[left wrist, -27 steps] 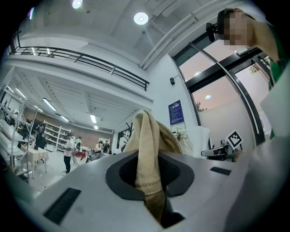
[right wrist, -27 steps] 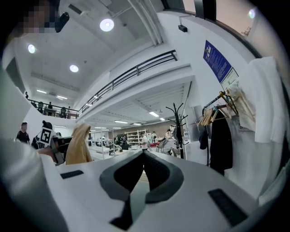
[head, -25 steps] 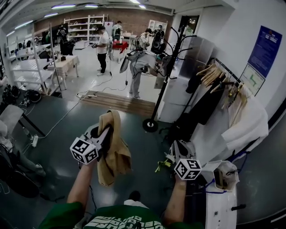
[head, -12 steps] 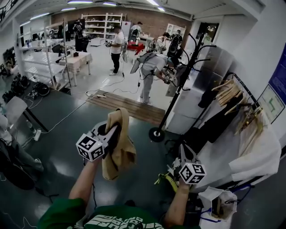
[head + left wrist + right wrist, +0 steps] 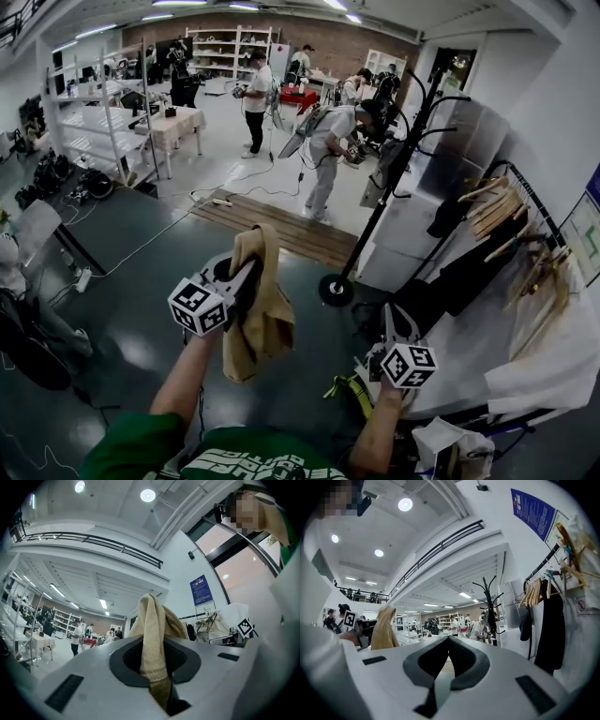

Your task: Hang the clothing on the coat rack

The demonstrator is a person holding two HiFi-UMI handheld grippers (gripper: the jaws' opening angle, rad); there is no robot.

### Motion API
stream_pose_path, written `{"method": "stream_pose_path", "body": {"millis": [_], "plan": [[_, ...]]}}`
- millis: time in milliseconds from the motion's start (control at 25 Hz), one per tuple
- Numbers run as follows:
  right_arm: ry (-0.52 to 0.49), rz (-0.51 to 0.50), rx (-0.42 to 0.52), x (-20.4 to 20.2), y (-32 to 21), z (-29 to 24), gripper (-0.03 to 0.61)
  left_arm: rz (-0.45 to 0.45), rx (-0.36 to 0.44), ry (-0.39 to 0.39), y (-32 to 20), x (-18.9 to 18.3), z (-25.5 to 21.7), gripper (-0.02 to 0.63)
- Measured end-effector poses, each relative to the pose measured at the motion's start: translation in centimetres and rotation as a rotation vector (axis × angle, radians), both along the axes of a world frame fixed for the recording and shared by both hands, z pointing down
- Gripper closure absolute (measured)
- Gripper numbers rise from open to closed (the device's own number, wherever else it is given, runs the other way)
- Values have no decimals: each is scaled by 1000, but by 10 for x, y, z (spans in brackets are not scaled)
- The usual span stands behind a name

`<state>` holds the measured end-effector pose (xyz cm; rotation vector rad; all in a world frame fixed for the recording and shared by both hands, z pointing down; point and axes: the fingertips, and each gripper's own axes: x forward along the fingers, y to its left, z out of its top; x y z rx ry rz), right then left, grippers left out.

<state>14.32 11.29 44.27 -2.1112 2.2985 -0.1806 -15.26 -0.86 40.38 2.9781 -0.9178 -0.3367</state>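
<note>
"Where is the cloth right now?"

"The left gripper is pinching the tan cloth. Part of it pokes up past the jaws and flops over. The rest hangs down loose above the dark floor."

"What about the other one?"

"The right gripper has its jaws pressed together with nothing in them. It is held low, on the person's right side."

"And where does the cloth have to go?"

"On the black coat rack. It stands ahead and to the right, well apart from the cloth. Its hooks curl out near the top."

"So how do we do this bit well?"

"I think we get closer first. Then lift the cloth high, so it goes over a hook and not just beside it. Hold the pinch tight until the cloth sits on the hook. The loose part is floppy and may swing, so go slow."

"Can the right one help?"

"Maybe. It could open and hold the hanging end steady. And aim for the rack, not the wooden hangers on the rail at the right."
</note>
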Motion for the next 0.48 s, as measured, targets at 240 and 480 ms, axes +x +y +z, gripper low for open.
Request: {"method": "stream_pose_path", "body": {"millis": [240,480], "plan": [[-22,-20,-17,15,-28,9,571,8,-16,-8,-21,27,3,572],[-33,-37,-28,17,-65,20,571,18,-15,-11,-51,39,4,572]]}}
